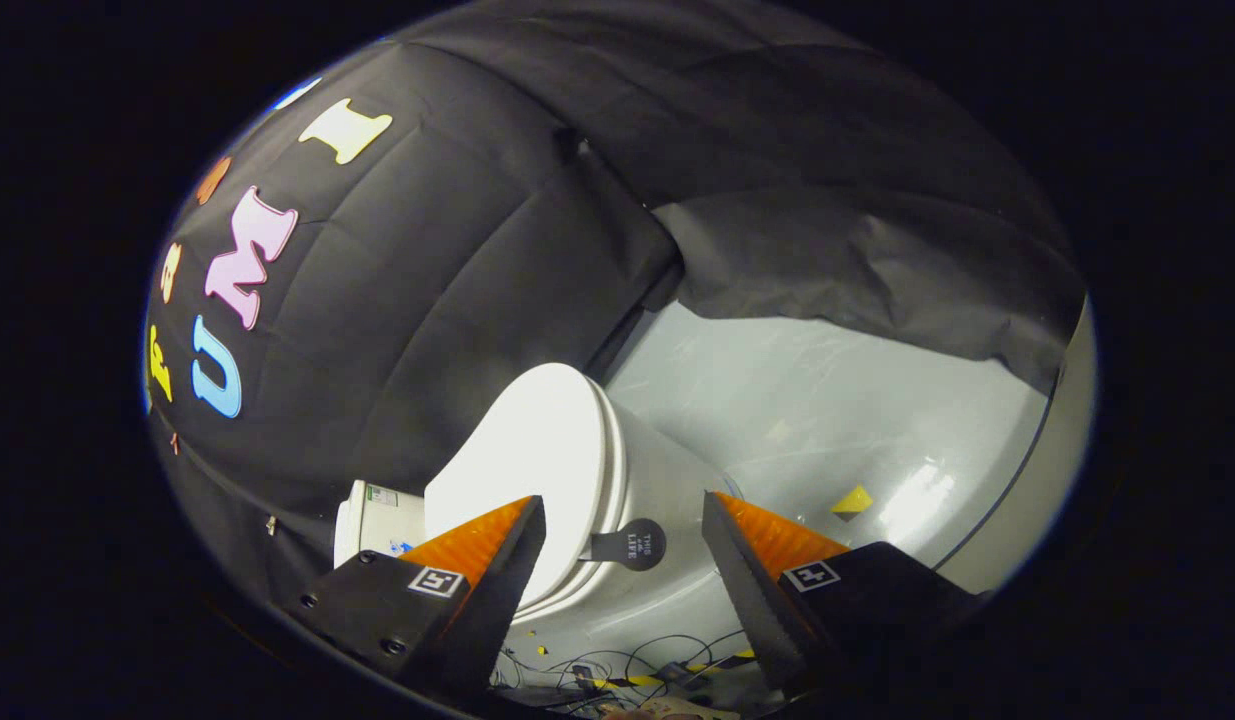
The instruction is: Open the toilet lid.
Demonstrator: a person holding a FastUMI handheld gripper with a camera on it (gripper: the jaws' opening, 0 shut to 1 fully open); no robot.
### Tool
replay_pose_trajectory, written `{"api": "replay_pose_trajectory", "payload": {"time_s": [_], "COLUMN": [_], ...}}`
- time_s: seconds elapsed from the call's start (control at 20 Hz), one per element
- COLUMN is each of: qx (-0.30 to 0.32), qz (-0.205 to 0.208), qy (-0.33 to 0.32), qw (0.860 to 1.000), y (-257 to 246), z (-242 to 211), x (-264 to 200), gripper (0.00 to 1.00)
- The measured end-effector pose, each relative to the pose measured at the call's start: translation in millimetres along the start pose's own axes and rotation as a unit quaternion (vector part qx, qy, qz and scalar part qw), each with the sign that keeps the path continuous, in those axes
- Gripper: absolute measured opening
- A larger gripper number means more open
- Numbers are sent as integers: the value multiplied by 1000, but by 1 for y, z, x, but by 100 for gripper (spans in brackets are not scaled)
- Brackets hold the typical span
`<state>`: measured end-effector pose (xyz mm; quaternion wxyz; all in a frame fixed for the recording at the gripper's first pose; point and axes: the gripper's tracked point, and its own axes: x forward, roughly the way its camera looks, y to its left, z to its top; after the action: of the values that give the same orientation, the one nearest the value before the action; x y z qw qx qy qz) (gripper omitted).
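Observation:
A white toilet (667, 500) stands ahead of my fingers, seen tilted. Its white lid (527, 460) lies closed on the seat, and a dark round handle tab (632, 545) sticks out from the lid's rim, in the gap between my fingers and a little beyond them. The white tank (377, 520) shows behind the lid, against the booth wall. My gripper (622, 515) is open, with one finger in front of the lid and the other beside the bowl. Nothing is held between them.
Grey floor (827, 400) spreads beyond the toilet, with a small yellow marker (853, 500) on it. Black cloth wall (427, 280) hangs behind the tank. Cables and striped tape (637, 665) lie on the floor near the toilet's base.

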<state>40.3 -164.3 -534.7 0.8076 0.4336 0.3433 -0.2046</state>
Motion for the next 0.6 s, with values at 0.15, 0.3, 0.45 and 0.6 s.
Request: {"api": "replay_pose_trajectory", "payload": {"time_s": [0.15,0.3,0.45,0.6], "qx": [12,19,41,53], "qz": [0,4,-1,-6], "qy": [34,67,98,109], "qw": [999,998,994,993], "y": [-4,-10,-15,-21], "z": [-16,-30,-46,-51], "x": [19,34,49,56], "gripper": [100,100,98,92]}}
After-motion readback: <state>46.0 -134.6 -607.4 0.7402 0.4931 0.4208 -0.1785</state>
